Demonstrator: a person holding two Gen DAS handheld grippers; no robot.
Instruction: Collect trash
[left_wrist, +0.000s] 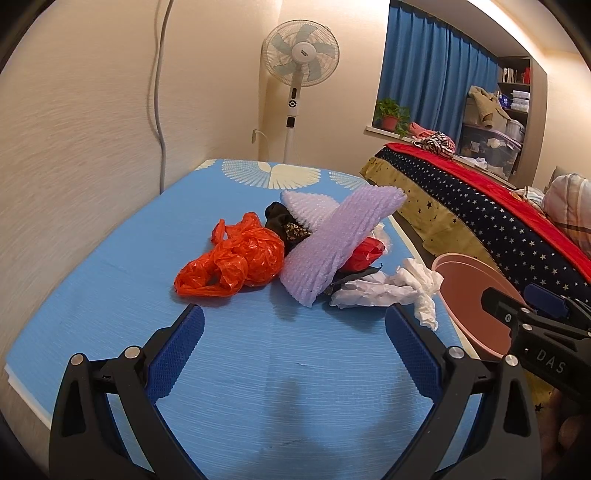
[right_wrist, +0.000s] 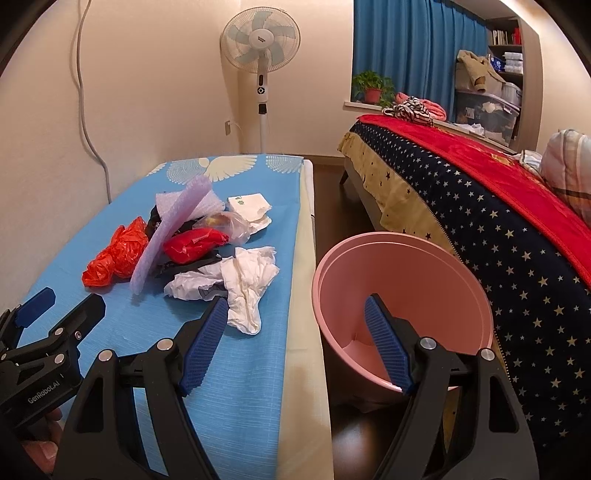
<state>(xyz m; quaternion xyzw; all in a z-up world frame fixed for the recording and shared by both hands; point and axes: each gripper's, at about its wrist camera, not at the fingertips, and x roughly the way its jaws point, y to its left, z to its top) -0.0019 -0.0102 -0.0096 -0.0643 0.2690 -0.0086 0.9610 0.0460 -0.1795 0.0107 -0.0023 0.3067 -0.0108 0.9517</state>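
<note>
A heap of trash lies on the blue table (left_wrist: 258, 369): an orange plastic bag (left_wrist: 236, 260), purple foam wrap (left_wrist: 332, 243), a red wrapper (right_wrist: 194, 243), crumpled white paper (left_wrist: 399, 288) and a folded napkin (right_wrist: 249, 208). My left gripper (left_wrist: 293, 317) is open just short of the heap, with nothing between its fingers. My right gripper (right_wrist: 295, 306) is open too, straddling the table's right edge; its left finger is near the white paper (right_wrist: 240, 284), its right finger over the pink bin (right_wrist: 402, 295). The bin stands on the floor beside the table and looks empty.
A bed with a starry cover (right_wrist: 498, 229) flanks the bin on the right. A standing fan (right_wrist: 260, 48) is behind the table, a cable (left_wrist: 157, 92) runs down the left wall. Blue curtains, a potted plant (right_wrist: 371, 88) and shelves fill the far right.
</note>
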